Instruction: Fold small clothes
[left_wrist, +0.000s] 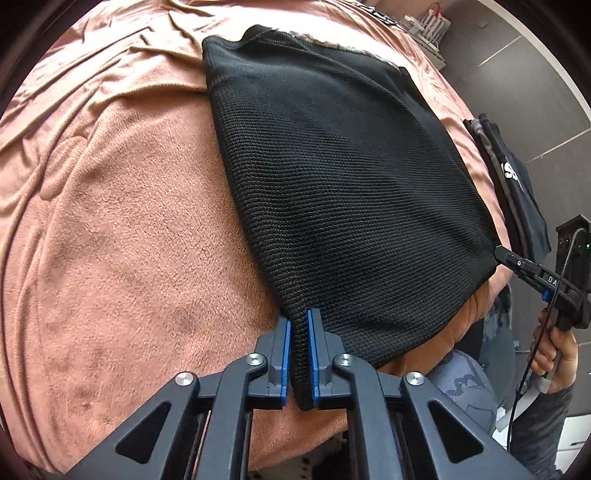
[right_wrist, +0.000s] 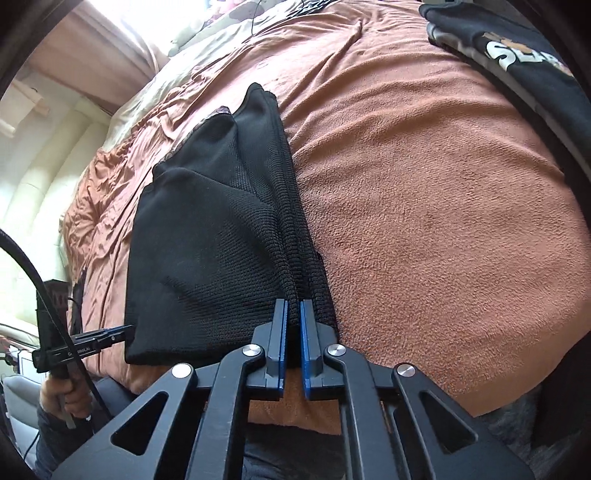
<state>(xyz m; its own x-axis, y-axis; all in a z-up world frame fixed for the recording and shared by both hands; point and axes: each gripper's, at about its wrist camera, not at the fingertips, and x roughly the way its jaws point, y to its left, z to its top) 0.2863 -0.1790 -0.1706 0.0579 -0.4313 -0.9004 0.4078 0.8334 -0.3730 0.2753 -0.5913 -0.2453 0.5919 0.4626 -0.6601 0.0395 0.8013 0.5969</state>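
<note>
Left wrist view: both claws pinch the near corners of a black knit garment

Left wrist view shows the left claw (left_wrist: 299, 325) closed down on the near left corner of the black knit garment (left_wrist: 351, 177), with the cloth squeezed between its blue pads. In the right wrist view the right claw (right_wrist: 293, 314) is closed in the same way on the near right corner, where several layers are bunched together. Each claw also appears from the side in the other camera, at the edge of the cloth.

The garment lies on the bed, on a pink fleece blanket (left_wrist: 122, 229), with its far end flat and its near edge at the edge of the bed.

I judge the step in hand is a fold of the near edge toward the far edge. To do it well, both claws should rise together and travel at the same height, so the edge stays straight, and land corner on corner before they open.

The knit is ribbed, thick and a little stiff; it will keep a soft crease. The fleece is fuzzy and may drag the cloth. A dark printed garment (right_wrist: 517, 62) lies well apart on the right
</note>
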